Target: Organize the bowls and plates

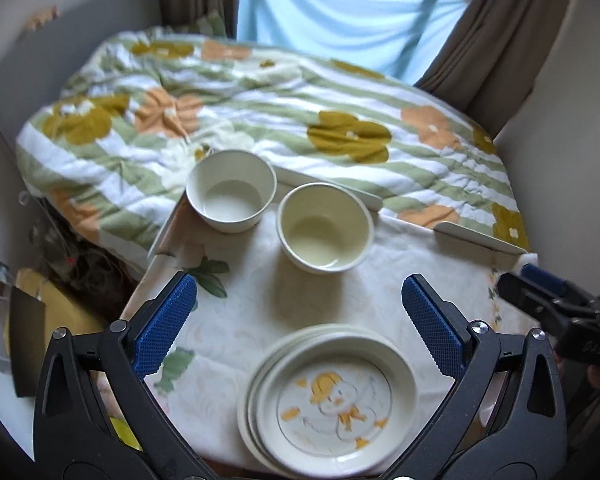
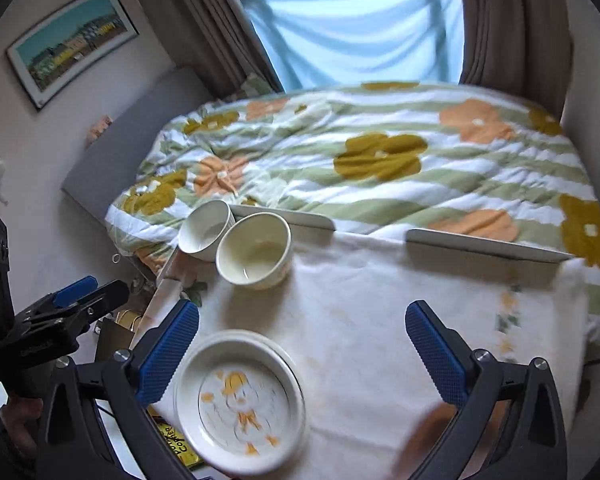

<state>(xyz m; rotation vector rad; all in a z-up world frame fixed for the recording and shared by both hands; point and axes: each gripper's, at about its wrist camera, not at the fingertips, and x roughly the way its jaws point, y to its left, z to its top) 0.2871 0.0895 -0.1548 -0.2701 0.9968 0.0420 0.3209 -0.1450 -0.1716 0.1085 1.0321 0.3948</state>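
I judge the plates already dealt with: they sit in one stack (image 1: 332, 400) at the near edge of the small cloth-covered table (image 1: 420, 264), the top one printed with a yellow duck. From the staggered rims in the left wrist view I count at least three plates, though blur keeps me from being sure of the exact number. What I read as left to do is the bowls. There are two, both upright and empty: a white bowl (image 1: 232, 190) at the far left corner of the table and a cream bowl (image 1: 325, 227) just beside it, nearer the middle. In the right wrist view they look to be touching or nearly so; I cannot tell which. They are not nested, so stacking one into the other seems the remaining step.

My left gripper (image 1: 300, 320) hangs over the table between plates and bowls, fingers spread wide, holding nothing. My right gripper (image 2: 302, 344) is likewise spread wide and empty, to the right of the plate stack. Behind the table lies a bed with a floral quilt (image 1: 260, 112).
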